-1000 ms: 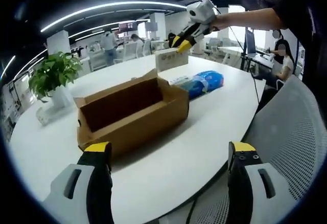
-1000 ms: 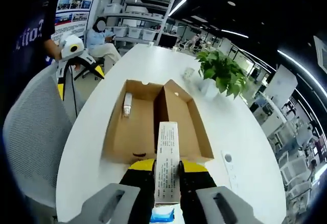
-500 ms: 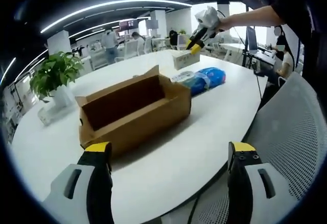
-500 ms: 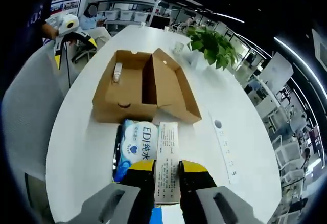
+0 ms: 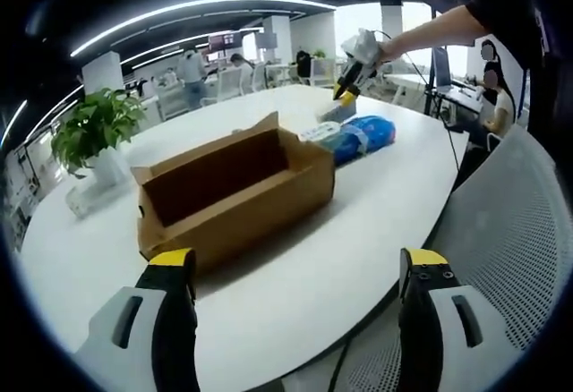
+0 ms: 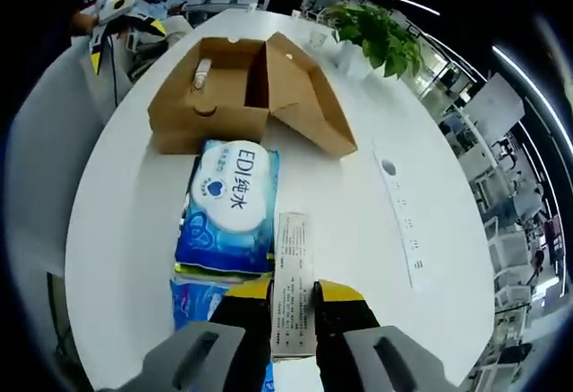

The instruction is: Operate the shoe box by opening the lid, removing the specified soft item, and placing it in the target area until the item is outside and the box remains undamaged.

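- Right tongs (image 6: 292, 295), seen in the right gripper view, are clamped on a slim white printed carton (image 6: 293, 277), held low over the round white bench (image 6: 116, 195).
- Just left of the carton lies a blue-and-white soft wipes pack (image 6: 229, 202), outside the box, flat on the bench.
- Beyond it stands the brown cardboard shoe box (image 6: 224, 88), lid open, a small white bottle (image 6: 202, 72) inside.
- Left tongs (image 5: 295, 271) hang apart near the bench edge, gripping nothing.
- Farthest, a green potted plant (image 6: 380, 38).
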Motion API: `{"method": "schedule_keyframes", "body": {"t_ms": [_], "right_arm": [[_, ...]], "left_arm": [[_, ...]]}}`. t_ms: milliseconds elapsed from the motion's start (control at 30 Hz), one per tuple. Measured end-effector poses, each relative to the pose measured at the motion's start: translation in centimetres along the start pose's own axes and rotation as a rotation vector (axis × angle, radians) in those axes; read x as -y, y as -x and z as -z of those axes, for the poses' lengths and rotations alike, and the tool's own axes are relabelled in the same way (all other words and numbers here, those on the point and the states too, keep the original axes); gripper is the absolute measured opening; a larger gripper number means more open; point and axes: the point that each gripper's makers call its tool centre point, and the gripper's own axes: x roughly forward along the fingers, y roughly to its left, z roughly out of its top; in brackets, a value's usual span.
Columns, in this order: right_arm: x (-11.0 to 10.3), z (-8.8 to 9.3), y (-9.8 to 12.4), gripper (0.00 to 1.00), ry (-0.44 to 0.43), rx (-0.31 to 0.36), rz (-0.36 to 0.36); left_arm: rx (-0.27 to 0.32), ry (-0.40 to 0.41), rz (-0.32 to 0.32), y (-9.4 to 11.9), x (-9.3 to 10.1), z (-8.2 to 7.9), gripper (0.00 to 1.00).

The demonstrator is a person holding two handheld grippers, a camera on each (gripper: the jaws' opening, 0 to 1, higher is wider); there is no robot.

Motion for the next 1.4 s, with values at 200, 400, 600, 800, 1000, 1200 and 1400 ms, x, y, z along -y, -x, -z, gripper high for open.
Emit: {"method": "schedule_keyframes", "body": {"t_ms": [200, 400, 600, 800, 1000, 1200, 1400], "right_arm": [[0.0, 2.1, -0.2, 0.13, -0.003, -0.060, 0.002], [-0.1, 4.3, -0.4, 0.13, -0.011, -0.122, -0.006], [-0.6, 6.3, -0.8, 0.14, -0.003, -0.184, -0.022], [-0.6, 6.6, -0.8, 0.14, 0.020, -0.194, -0.022], [0.0, 7.1, -0.8, 0.14, 0.015, -0.207, -0.008], [-0.1, 7.1, -0.8, 0.15, 0.009, -0.210, -0.002], [0.4, 6.1, -0.4, 0.33, -0.051, -0.182, 0.036]], "left_arm": [[0.001, 0.000, -0.011, 0.1, -0.2, 0.0, 0.93], [0.003, 0.004, -0.013, 0.1, -0.3, 0.0, 0.93], [-0.003, -0.001, -0.013, 0.1, -0.3, 0.1, 0.93], [-0.012, -0.004, -0.001, 0.0, 0.0, 0.2, 0.93], [-0.017, -0.008, 0.006, -0.1, 0.2, 0.2, 0.93], [-0.014, -0.005, 0.004, -0.1, 0.2, 0.2, 0.93], [-0.012, 0.000, -0.004, 0.0, 0.0, 0.2, 0.93]]}}
